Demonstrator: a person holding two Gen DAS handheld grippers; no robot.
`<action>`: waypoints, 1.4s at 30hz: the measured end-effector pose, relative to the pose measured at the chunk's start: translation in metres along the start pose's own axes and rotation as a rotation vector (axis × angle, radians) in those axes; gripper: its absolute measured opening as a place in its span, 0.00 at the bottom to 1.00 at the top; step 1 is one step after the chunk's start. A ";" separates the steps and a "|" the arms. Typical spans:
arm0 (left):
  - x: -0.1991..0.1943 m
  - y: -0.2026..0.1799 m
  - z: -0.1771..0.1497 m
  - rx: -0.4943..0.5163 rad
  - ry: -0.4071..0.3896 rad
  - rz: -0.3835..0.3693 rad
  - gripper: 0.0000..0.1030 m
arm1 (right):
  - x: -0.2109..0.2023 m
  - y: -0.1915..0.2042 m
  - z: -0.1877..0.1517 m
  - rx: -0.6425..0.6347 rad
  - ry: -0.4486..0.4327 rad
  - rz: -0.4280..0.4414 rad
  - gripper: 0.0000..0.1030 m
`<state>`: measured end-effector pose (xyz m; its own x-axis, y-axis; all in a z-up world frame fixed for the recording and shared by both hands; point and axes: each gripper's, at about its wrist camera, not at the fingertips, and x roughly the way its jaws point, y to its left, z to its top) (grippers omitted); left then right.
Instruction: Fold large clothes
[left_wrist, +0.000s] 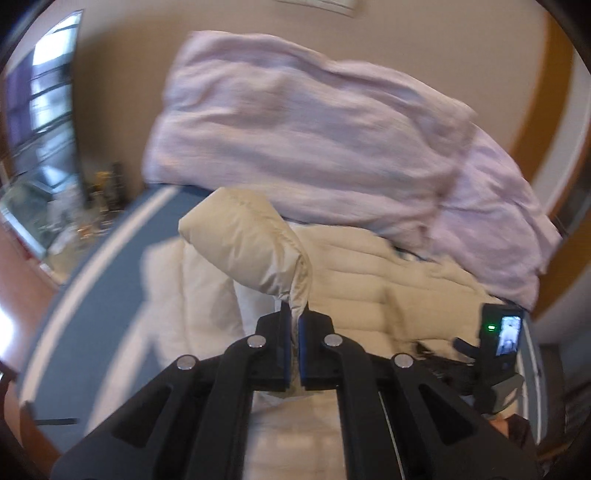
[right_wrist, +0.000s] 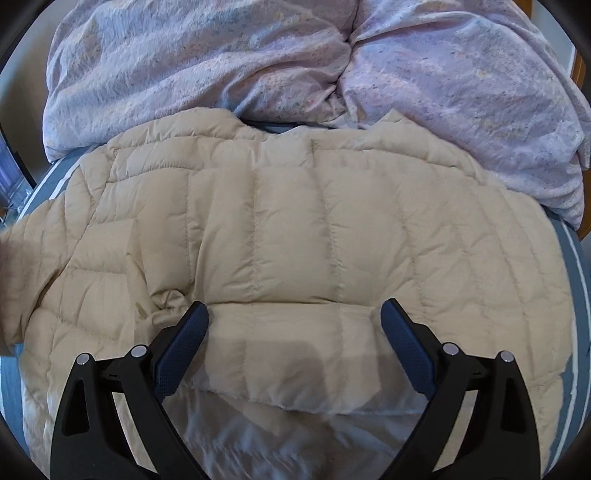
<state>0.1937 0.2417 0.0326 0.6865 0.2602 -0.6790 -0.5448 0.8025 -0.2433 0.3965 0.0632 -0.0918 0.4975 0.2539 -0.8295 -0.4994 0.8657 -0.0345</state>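
"Where's my left wrist view sitting?"
"I'm seeing it riding low, facing across the jacket (left_wrist: 369, 280) toward the duvet (left_wrist: 303, 140)."
"And my right?"
"Looking steeply down, close; both are sharing those."

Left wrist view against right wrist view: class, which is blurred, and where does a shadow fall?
Left wrist view: motion-blurred, the lilac duvet smeared. Right wrist view: sharp quilting on the beige puffer jacket, soft shadow between the open right gripper fingers.
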 end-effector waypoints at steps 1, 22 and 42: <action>0.005 -0.010 -0.002 0.014 0.007 -0.019 0.03 | -0.005 -0.004 -0.001 -0.001 -0.008 -0.006 0.93; 0.104 -0.209 -0.060 0.234 0.221 -0.292 0.08 | -0.042 -0.144 -0.036 0.171 -0.107 -0.164 0.95; 0.104 -0.114 -0.059 0.232 0.155 0.001 0.47 | -0.061 -0.071 -0.023 0.093 -0.152 0.117 0.41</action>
<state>0.2990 0.1459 -0.0513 0.5946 0.1903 -0.7812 -0.4082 0.9085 -0.0894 0.3852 -0.0232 -0.0510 0.5448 0.4113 -0.7308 -0.4962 0.8606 0.1144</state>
